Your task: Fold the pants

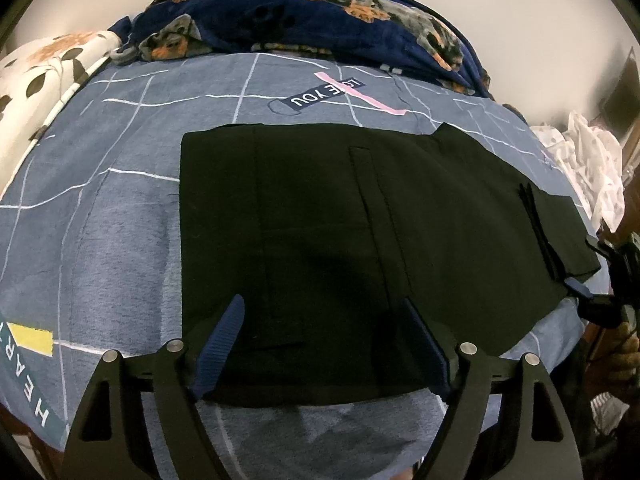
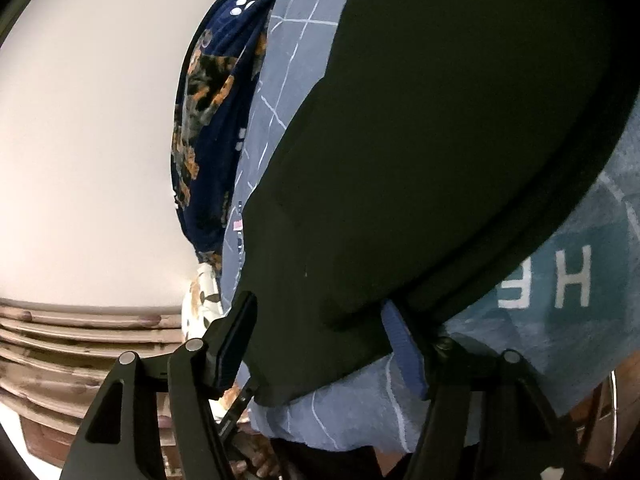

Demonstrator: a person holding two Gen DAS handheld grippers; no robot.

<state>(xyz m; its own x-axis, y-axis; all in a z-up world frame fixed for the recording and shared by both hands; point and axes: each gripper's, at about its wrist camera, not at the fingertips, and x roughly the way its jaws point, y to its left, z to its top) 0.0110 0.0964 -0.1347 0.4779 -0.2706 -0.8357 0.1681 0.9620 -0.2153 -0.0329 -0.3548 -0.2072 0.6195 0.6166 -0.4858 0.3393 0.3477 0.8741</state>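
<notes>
Black pants lie folded flat on a blue-grey checked bed sheet. My left gripper hovers over the near edge of the pants, its blue-padded fingers spread wide and open, pressing nothing. My right gripper sits at the right end of the pants, where several folded layers stack up. In the right wrist view the pants fill most of the frame, and their near corner hangs between the spread fingers of my right gripper. The pads do not pinch the cloth.
A navy blanket with a dog print is bunched along the far side of the bed. At far left lies a floral pillow, and a white patterned cloth is at far right. Slatted brown woodwork stands beyond the bed's edge.
</notes>
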